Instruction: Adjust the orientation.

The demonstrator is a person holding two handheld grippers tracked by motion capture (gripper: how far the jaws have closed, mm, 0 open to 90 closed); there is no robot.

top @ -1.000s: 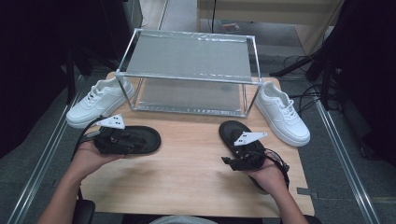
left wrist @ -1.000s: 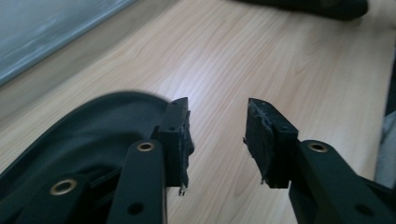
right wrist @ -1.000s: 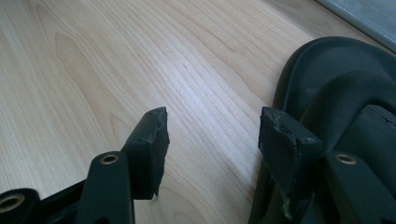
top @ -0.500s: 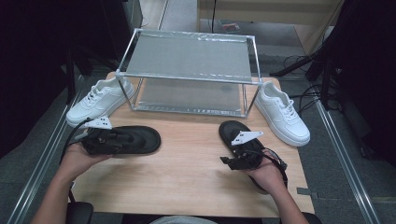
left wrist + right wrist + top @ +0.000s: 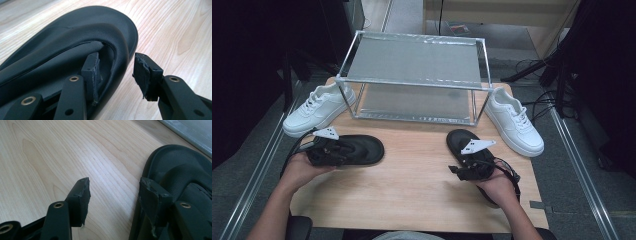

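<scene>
Two black sandals lie on the wooden table (image 5: 417,165). The left sandal (image 5: 359,149) (image 5: 62,42) lies crosswise near the left edge. My left gripper (image 5: 343,150) (image 5: 116,66) is low at it and open. One pad (image 5: 91,71) is tucked under the strap, the other pad (image 5: 142,75) stands clear outside the rim, with the strap's edge between them. Its jaws have just been opening. The right sandal (image 5: 464,142) (image 5: 180,180) points away from me. My right gripper (image 5: 459,167) (image 5: 116,190) is open beside it, with one fingertip (image 5: 152,197) at its rim and bare wood in the gap.
A metal-framed rack (image 5: 412,75) stands at the back middle of the table. One white sneaker (image 5: 317,107) sits left of it and another white sneaker (image 5: 514,120) sits right of it. Cables trail from both grippers. Bare wood lies between the two sandals.
My left hand has sunk a little and shifted slightly left along its sandal. The right hand and both sandals have stayed in place.
</scene>
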